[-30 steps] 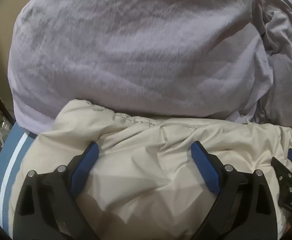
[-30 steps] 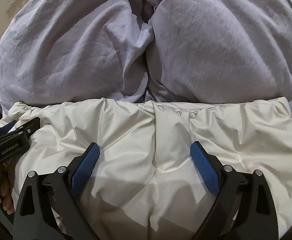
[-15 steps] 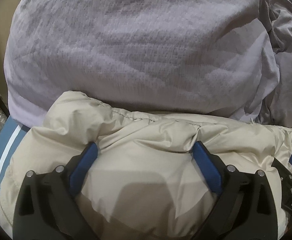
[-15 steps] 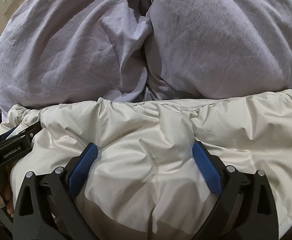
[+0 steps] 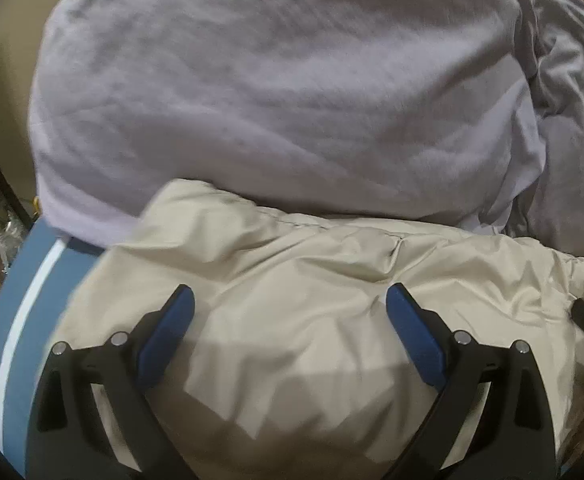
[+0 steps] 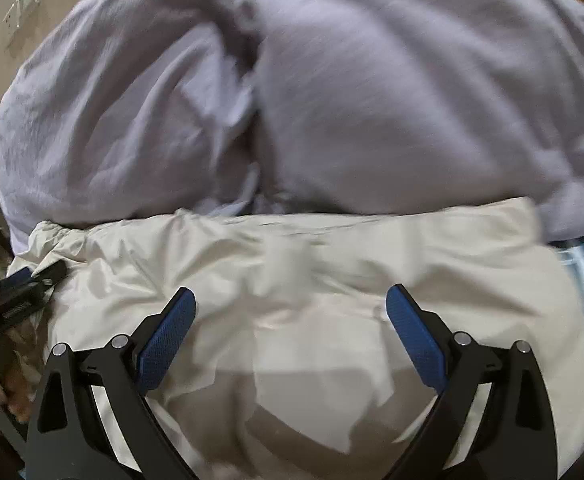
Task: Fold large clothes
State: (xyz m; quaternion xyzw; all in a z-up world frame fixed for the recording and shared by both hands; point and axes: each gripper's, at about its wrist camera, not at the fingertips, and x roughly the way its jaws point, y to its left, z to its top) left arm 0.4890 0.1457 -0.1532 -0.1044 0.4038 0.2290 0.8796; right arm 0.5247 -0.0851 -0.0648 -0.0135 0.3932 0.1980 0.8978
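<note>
A lilac duvet (image 5: 283,92) bulked beyond both sets of jaws, and nearer, spread under and between them on a blue striped sheet (image 5: 23,312), lay the cream jacket (image 5: 300,320), its stitched hem just ahead of the pads. The left gripper (image 5: 287,308) and right gripper (image 6: 289,308) both stood wide apart, holding nothing, so I judged a fold just laid or being smoothed, the next move needing a fresh edge pinched on each side. Motion blur smeared the right view, and the jacket's near part was cut off
</note>
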